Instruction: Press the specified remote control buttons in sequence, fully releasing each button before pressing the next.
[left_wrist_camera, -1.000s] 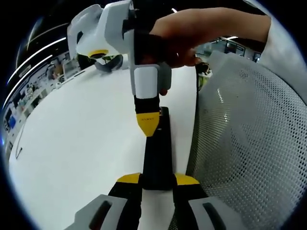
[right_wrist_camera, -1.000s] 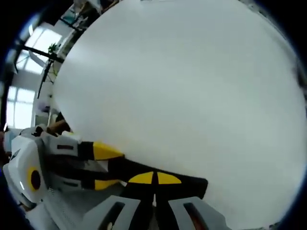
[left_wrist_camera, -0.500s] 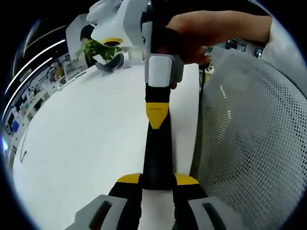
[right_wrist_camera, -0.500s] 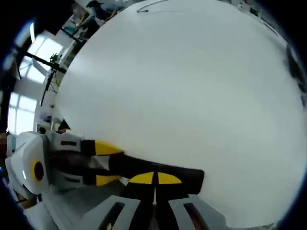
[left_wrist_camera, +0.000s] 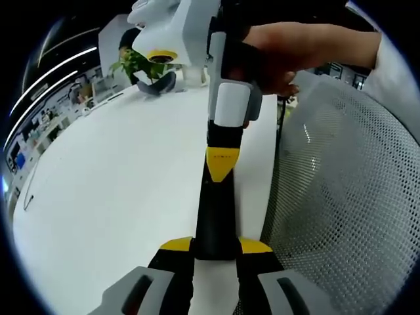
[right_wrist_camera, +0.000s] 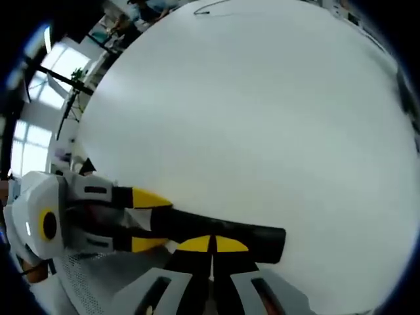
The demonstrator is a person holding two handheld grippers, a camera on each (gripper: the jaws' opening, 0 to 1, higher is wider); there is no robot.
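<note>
Remote control: long, black, lying along the white worktop close to its edge, just beside a grey mesh chair back. Near end clamped between the left gripper jaws, yellow tips on either side. In the right gripper view the remote runs crosswise, the left gripper gripping it from the left.

Right gripper: jaws together, forming one yellow point, tip down on or just above the remote's upper face; contact cannot be told. A hand holds it from above. Its own closed tips sit over the remote's middle.

Risks, as a judgement: buttons are not legible against the black body, so the point could land on the wrong key or bridge two. An off-centre press could tip or twist the remote in the left jaws. The nearby edge leaves little margin if the grip slips. An incomplete lift would merge two presses.

Against the frame one second ago: the right gripper's tip sits slightly farther along the remote, its body higher in the left gripper view; a potted plant now shows behind it. Left clamp unchanged.
</note>
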